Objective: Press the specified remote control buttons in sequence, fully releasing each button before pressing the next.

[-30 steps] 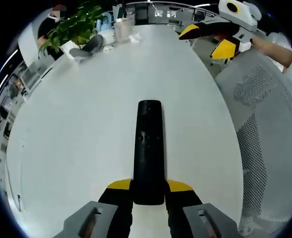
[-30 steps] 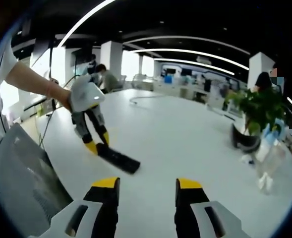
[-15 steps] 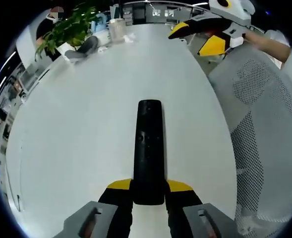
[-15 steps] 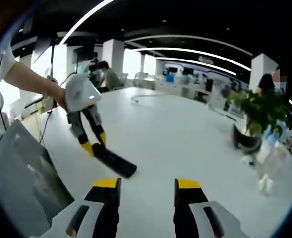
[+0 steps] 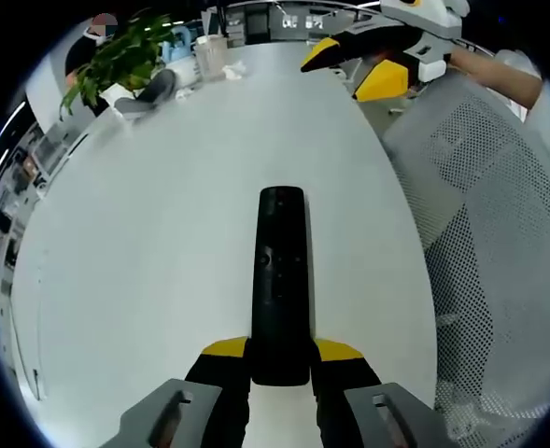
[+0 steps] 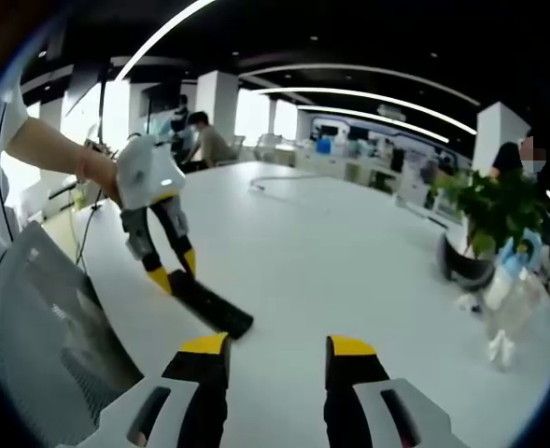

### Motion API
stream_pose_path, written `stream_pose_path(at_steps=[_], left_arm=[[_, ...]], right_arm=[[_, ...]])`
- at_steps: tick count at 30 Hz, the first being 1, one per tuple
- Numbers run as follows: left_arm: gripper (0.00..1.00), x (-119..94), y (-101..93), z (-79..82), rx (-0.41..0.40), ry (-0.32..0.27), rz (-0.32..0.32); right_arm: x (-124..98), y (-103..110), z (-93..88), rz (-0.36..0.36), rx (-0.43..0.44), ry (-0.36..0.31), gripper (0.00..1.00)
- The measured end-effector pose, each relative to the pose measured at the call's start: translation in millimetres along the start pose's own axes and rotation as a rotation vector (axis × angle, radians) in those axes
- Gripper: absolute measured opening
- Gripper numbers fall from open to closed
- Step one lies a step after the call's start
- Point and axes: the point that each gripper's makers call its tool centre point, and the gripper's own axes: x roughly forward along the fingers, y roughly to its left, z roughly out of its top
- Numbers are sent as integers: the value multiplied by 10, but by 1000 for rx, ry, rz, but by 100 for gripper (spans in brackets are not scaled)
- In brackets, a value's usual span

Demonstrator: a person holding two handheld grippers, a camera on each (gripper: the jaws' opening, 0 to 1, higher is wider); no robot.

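Remote (image 5: 281, 285) lies on our white table (image 5: 144, 243), its near end pinched tight in our left claw (image 5: 281, 359). Our right claw (image 6: 275, 350) hangs above the table, jaws apart, holding nothing.

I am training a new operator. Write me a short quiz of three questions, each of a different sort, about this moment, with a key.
1. True or false: the left gripper is shut on the near end of the remote.
2. Multiple choice: the right gripper is A) pressing a button, B) open and apart from the remote, C) holding the plant.
3. Fill in: the remote lies on a white ____.

Key
1. True; its yellow-tipped jaws clamp the remote from both sides.
2. B; in the right gripper view nothing sits between its jaws, and the remote lies ahead to the left.
3. table.
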Motion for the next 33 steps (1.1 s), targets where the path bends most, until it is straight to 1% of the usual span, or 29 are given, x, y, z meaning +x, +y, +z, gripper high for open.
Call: stream_pose_path(at_steps=[16,19,23,33], left_arm=[[25,1,-145,-1,0,7,0],[25,-2,-171,-1,-5,-1,2],[25,-6,-220,-3,-16,-19,6],[25,-5,-317,4,-19,-34,9]], right_arm=[[9,33,-30,13,-18,20,33],[6,31,-28,11,-28,20,30],[9,40,-38,15,-28,26,29],[20,88,-57,36,-46,43,25]])
